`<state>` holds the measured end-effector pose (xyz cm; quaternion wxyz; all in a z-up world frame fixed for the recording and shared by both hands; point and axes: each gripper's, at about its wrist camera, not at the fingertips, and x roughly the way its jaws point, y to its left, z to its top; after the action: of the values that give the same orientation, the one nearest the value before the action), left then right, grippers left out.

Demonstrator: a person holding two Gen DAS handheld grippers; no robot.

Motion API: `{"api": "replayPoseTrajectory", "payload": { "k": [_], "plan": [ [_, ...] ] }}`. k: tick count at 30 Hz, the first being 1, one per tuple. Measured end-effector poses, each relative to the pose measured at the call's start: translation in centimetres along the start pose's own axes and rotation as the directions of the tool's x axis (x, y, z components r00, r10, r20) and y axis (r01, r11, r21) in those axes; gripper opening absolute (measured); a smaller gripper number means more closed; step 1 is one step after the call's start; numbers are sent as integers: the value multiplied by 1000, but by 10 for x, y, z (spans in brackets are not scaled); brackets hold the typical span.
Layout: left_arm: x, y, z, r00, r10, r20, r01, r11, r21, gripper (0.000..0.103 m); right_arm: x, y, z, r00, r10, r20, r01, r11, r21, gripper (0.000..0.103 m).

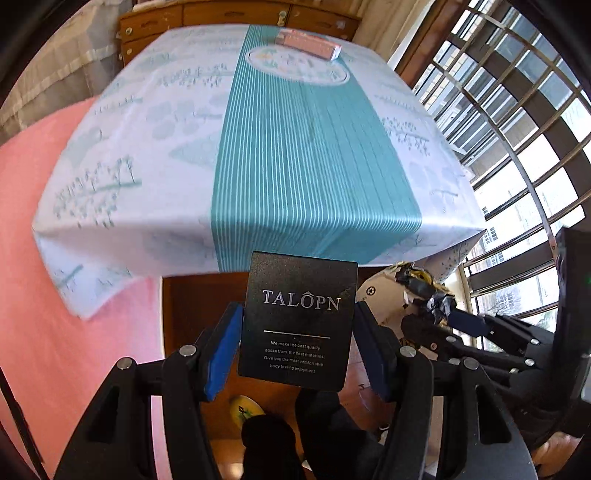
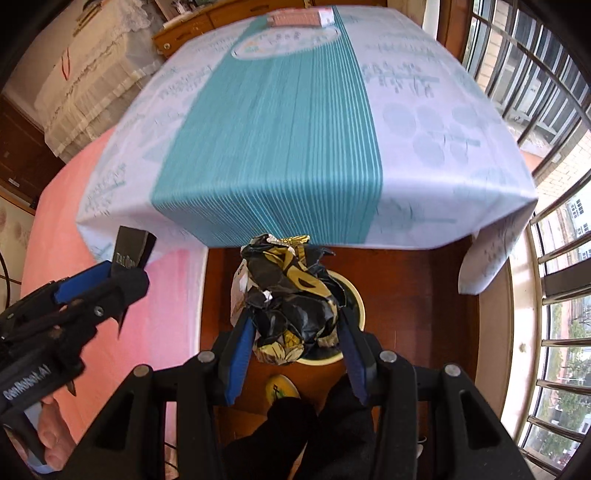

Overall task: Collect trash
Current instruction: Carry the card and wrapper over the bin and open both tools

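Observation:
My left gripper [image 1: 297, 332] is shut on a black "TALOPN" card box [image 1: 298, 317], held upright in front of the table's near edge. It also shows in the right wrist view [image 2: 129, 248], at the left. My right gripper [image 2: 295, 332] is shut on a crumpled black-and-gold wrapper [image 2: 291, 302], held over a pale round bin [image 2: 356, 299] on the wooden floor. The wrapper also shows in the left wrist view [image 1: 424, 284], at the right.
A table with a teal-striped white cloth [image 1: 258, 147] fills the space ahead; a pink packet [image 1: 308, 44] lies at its far end. A pink cover [image 1: 55, 295] lies to the left. Barred windows [image 1: 517, 129] run along the right. A wooden cabinet [image 1: 207, 18] stands behind.

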<state>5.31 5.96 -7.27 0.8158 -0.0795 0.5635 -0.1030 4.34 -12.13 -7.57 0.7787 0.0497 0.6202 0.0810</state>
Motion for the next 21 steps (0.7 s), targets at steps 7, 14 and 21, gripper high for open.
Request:
{"api": "replayPoseTrajectory", "payload": {
  "k": [7, 14, 21],
  "plan": [
    [87, 13, -32, 995, -11, -94, 0, 994, -108, 58, 85, -30, -22, 996, -14, -92, 17, 1000, 27, 46],
    [184, 24, -49, 986, 20, -163, -39, 993, -114, 59, 180, -56, -36, 985, -15, -171, 28, 997, 74, 47],
    [265, 36, -72, 973, 52, -225, -74, 993, -90, 61, 259, -74, -49, 975, 19, -224, 11, 991, 131, 51]
  ]
}}
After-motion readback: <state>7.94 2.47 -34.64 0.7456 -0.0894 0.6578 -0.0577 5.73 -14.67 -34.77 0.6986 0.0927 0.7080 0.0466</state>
